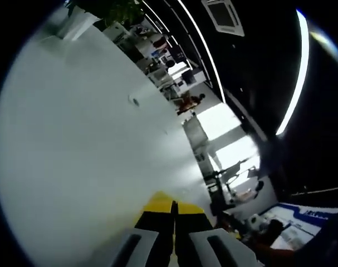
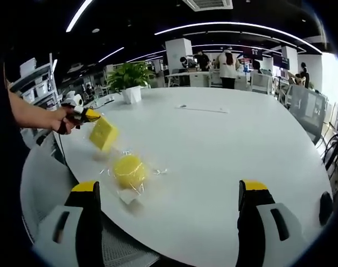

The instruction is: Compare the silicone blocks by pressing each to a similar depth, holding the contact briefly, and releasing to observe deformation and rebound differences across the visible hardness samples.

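In the right gripper view, a yellow round silicone sample (image 2: 128, 170) lies on the white table (image 2: 224, 144), on crumpled clear wrap. A yellow square silicone block (image 2: 103, 134) hangs just above the table to its left, at the tips of my left gripper (image 2: 89, 117), which a hand holds. My right gripper (image 2: 169, 189) stands wide open near the table's front edge, its jaws apart from both samples. In the left gripper view, my left gripper (image 1: 173, 207) has its jaws pressed together; the block is hidden there.
A potted plant (image 2: 131, 78) stands at the table's far left, and a thin flat strip (image 2: 202, 109) lies mid-table. Shelves (image 2: 38, 83) stand to the left. Several people (image 2: 227, 65) stand by desks beyond the table. A chair (image 2: 305, 108) sits at the right.
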